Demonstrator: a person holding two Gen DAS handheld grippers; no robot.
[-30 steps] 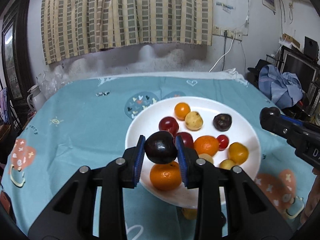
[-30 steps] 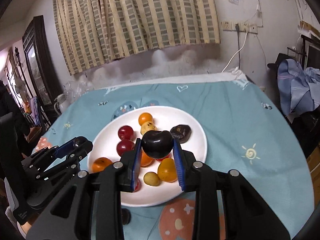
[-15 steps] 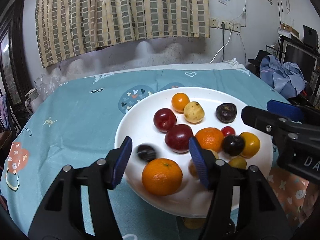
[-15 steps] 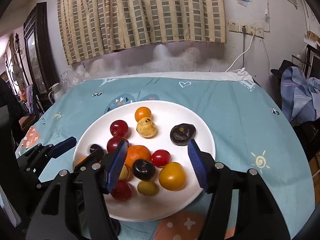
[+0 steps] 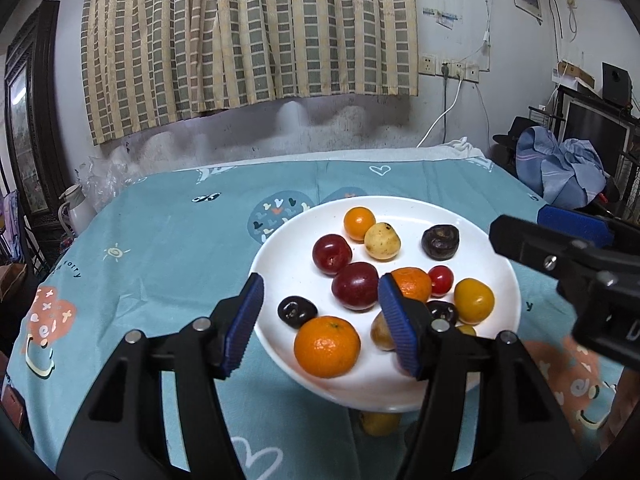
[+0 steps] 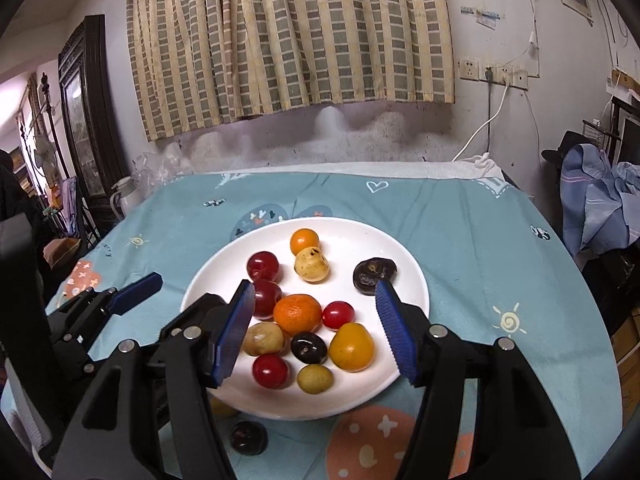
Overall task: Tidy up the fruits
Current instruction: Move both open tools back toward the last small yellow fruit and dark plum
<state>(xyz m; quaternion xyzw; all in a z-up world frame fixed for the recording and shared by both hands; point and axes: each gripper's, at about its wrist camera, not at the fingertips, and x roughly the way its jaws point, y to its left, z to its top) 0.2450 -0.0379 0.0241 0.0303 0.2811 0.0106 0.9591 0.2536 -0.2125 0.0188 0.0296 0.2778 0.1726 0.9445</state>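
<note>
White plate holds two mandarins, three red plums.

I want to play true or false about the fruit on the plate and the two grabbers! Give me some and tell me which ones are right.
1. Both grabbers are open and hold nothing. True: the left hand-held gripper and the right hand-held gripper both have their jaws spread, with no fruit between them.
2. The plate is blue. False: it is white; the tablecloth is blue.
3. A dark fruit lies on the cloth, off the plate. True.
4. The big orange sits at the far edge of the plate. False: it is at the near edge, close to the left hand-held gripper.
5. Only one red fruit is on the plate. False: there are several.
</note>
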